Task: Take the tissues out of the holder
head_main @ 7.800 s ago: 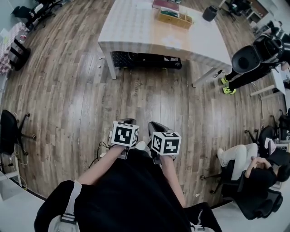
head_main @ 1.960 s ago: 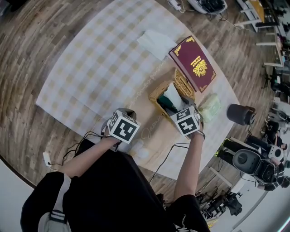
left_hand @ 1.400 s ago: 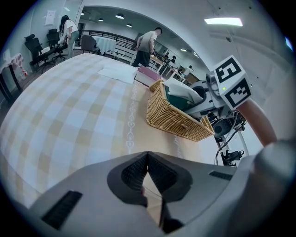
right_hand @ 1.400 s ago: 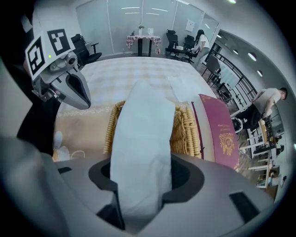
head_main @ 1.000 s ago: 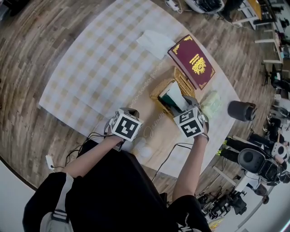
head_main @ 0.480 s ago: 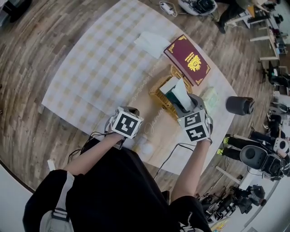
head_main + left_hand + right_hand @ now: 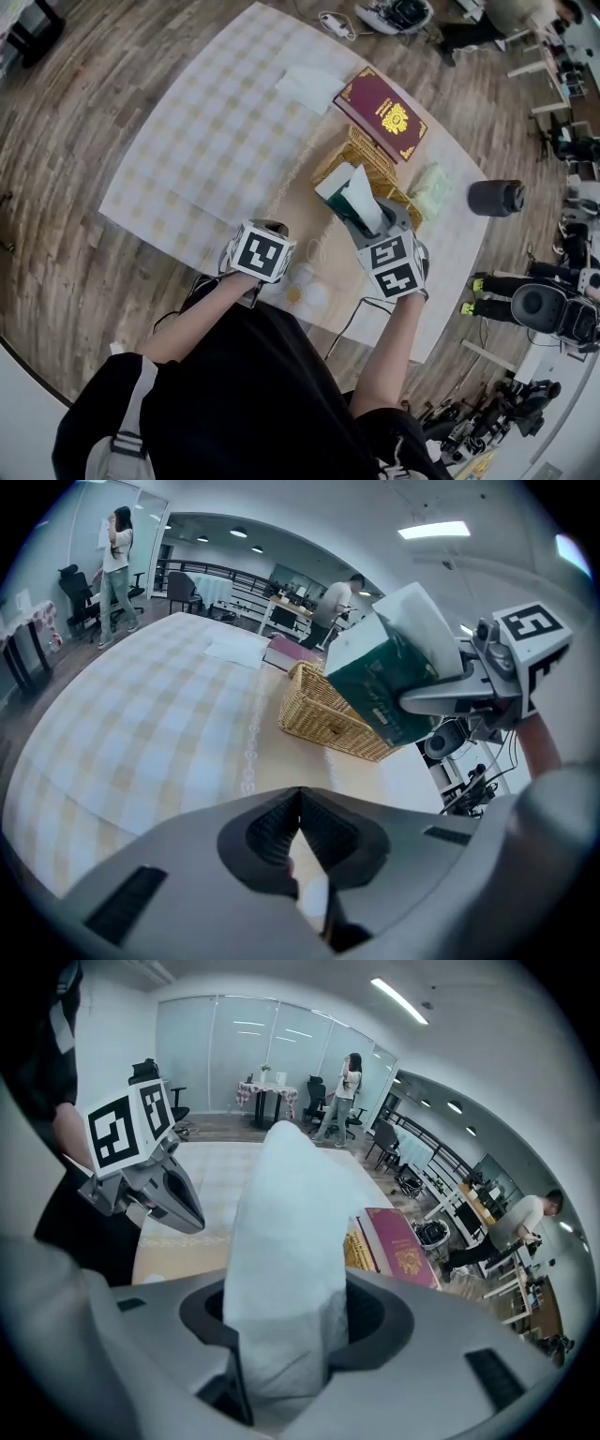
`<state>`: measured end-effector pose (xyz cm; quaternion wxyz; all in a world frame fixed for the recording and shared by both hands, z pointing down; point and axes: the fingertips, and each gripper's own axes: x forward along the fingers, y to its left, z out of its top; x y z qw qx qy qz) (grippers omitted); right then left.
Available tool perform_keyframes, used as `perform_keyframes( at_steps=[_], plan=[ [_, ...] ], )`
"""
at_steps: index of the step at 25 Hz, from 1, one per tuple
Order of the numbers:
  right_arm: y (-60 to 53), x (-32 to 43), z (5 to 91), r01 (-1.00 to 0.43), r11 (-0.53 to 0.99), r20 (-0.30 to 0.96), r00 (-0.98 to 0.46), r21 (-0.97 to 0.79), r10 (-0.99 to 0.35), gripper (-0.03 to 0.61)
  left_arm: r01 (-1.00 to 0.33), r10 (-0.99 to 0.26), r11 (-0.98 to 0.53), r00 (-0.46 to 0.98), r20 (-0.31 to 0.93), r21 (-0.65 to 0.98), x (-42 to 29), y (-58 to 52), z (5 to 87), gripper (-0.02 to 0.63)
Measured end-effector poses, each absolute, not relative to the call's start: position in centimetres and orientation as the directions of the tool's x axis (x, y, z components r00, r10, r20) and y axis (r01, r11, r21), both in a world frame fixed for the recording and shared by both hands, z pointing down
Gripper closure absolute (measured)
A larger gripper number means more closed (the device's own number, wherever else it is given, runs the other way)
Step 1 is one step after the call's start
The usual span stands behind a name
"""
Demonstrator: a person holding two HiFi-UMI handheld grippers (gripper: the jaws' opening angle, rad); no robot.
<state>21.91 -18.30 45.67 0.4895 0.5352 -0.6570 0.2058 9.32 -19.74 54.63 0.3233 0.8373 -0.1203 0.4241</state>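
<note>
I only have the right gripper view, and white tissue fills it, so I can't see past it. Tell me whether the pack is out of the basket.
Observer: The left gripper view shows the dark green tissue pack held tilted above the wicker basket, apparently out of it.
Operator: Report the other hand-held gripper.
Observer: The left hand-held gripper has its jaws together with nothing between them.
Operator: Name whatever lies to the right of the basket in the head view.
Observer: A pale green packet lies there, apart from the basket.
</note>
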Motion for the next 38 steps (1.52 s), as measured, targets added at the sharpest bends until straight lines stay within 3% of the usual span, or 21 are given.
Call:
perform_keyframes(
  at_steps=[15, 27, 38],
  plan=[
    [-9.5, 11.1, 48.7, -0.935, 0.325, 0.853, -0.051, 0.142, -0.519, 0.336, -0.499, 0.001, -0.772, 0.619, 0.786, 0.394, 2.5, -13.5, 53.5, 0.604],
    [-4.2, 6.5, 53.4, -0.992, 0.125, 0.867, -0.050, 0.015, -0.495, 0.336, -0.475, -0.033, -0.811, 0.620, 0.784, 0.341, -0.9, -8.7, 53.3, 0.604],
    [-3.3, 7.8, 52.4, -0.990, -0.129, 0.842, 0.025, -0.053, -0.538, 0.336, -0.328, 0.065, -0.885, 0.614, 0.787, 0.329, 1.9, -8.1, 53.7, 0.604]
  ],
)
